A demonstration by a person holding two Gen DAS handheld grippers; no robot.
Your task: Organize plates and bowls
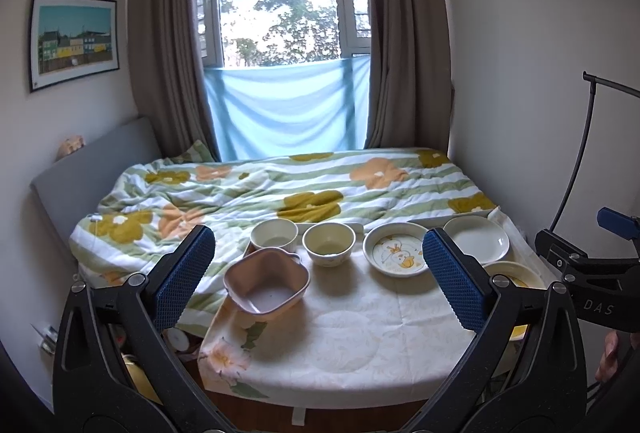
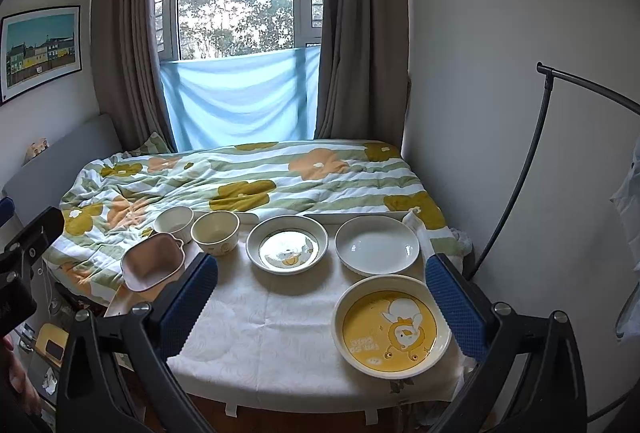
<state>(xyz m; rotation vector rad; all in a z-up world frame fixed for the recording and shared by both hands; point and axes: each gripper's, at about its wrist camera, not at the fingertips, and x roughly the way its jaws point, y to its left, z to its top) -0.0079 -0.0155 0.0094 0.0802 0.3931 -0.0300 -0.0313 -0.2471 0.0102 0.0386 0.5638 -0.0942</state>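
On the cloth-covered table (image 1: 352, 333) stand a pink squarish bowl (image 1: 266, 287) (image 2: 154, 263), a white ribbed bowl (image 1: 274, 233) (image 2: 174, 221), a cream bowl (image 1: 329, 243) (image 2: 215, 232), a duck plate (image 1: 398, 251) (image 2: 287, 244), a plain white plate (image 1: 477, 237) (image 2: 377, 244) and a yellow duck plate (image 2: 391, 327) (image 1: 514, 275). My left gripper (image 1: 320, 273) is open and empty, held above the table's front. My right gripper (image 2: 320, 297) is open and empty, with the yellow plate near its right finger.
A bed with a flowered quilt (image 1: 280, 189) lies right behind the table. A black curved stand (image 2: 532, 161) rises at the right by the wall. The right gripper's body (image 1: 588, 269) shows at the right of the left wrist view. Clutter lies on the floor at left (image 2: 48, 349).
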